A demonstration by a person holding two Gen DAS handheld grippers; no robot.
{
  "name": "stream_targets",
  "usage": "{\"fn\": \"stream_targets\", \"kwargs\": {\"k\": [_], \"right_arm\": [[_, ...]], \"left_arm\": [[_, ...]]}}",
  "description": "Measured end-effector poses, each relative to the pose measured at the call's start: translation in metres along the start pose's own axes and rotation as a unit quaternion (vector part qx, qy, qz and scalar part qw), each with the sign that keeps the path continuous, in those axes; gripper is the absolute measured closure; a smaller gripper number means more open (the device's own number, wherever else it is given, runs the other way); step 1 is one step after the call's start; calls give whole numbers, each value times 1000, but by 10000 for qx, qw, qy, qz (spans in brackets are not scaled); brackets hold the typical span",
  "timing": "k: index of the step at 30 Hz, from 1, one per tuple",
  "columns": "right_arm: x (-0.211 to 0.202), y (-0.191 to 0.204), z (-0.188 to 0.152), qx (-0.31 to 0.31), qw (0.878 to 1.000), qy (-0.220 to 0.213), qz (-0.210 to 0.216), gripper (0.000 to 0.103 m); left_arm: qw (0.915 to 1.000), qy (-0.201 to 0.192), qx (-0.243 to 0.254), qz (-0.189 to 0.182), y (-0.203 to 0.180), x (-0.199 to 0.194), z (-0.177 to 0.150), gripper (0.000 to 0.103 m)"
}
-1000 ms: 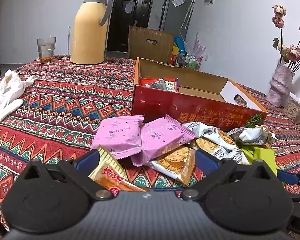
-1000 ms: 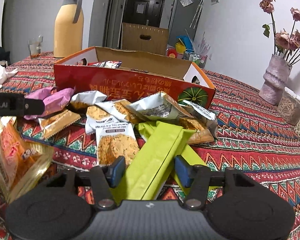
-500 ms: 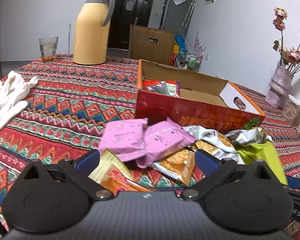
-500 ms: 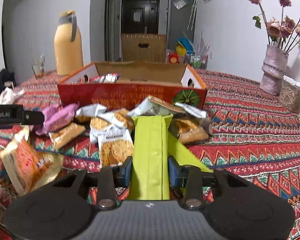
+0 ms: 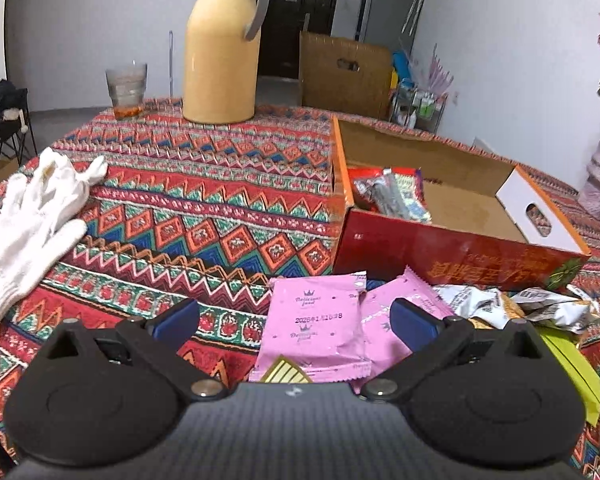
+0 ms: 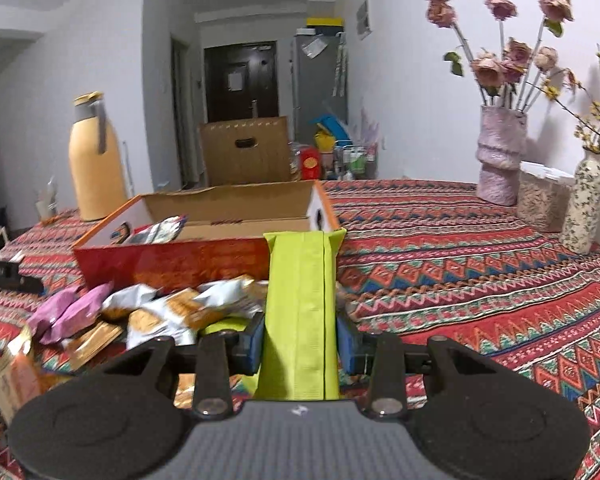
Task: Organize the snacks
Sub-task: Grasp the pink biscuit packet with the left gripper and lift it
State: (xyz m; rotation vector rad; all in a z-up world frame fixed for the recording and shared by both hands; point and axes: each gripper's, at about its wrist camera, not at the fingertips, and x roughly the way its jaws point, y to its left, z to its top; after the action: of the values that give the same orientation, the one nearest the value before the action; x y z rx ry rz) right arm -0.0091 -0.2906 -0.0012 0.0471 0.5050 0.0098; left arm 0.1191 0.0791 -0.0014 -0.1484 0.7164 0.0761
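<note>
A: Jaws on the right gripper [image 6: 300, 340] clamp the lime-green snack packet [image 6: 300, 300] from both sides, pads flat on its long edges. Packet sticks out forward, far end level with the front wall of the red cardboard box [image 6: 172, 260].

B: Left gripper [image 5: 296, 320]?

A: Wide apart, holding nothing. Hovers over the pink biscuit packets [image 5: 316, 328] in the pile just in front of the box.

B: Step in hand?

A: Likely carrying the green packet to the box. Box is open on top, a few wrappers [image 6: 160, 230] sit at its left end, right part looks bare.

B: Tips for doing it well?

A: Clear the front wall before going forward, or the packet's far end catches the rim. Aim for the bare right part, lay it lengthwise. Keep the squeeze steady; packet is soft and may fold. Let go low inside.

B: Risks?

A: Second green packet [image 5: 572, 368] lies beneath, near the crumpled silver wrappers [image 6: 172, 308]; don't drag them.
</note>
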Motion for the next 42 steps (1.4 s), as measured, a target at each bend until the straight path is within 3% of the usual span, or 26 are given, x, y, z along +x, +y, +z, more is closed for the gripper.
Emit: {"fn": "stream_targets", "kwargs": {"k": [6, 14, 18, 22, 24, 31, 42], "right_arm": [[17, -18, 5, 157, 9998, -11, -110, 68], [39, -25, 8, 249, 9996, 73, -115, 68], [45, -22, 7, 272, 9995, 118, -51, 68], [48, -19, 4, 276, 9995, 151, 2, 68], [49, -19, 4, 283, 9995, 159, 13, 68], [48, -18, 4, 297, 9994, 172, 30, 68], [42, -14, 14, 240, 9996, -30, 127, 68]], "left_arm": [[9995, 314, -67, 0, -1, 27, 2, 0], [9981, 447, -357, -226, 9, 42, 1, 5], [9967, 517, -450, -442, 13, 49, -1, 15], [9949, 479, -482, -741, 14, 47, -2, 36], [9948, 458, -480, -769, 13, 46, -2, 39], [9960, 348, -429, -697, 13, 42, -3, 40], [9986, -236, 15, -475, -5, 9, 3, 41]]}}
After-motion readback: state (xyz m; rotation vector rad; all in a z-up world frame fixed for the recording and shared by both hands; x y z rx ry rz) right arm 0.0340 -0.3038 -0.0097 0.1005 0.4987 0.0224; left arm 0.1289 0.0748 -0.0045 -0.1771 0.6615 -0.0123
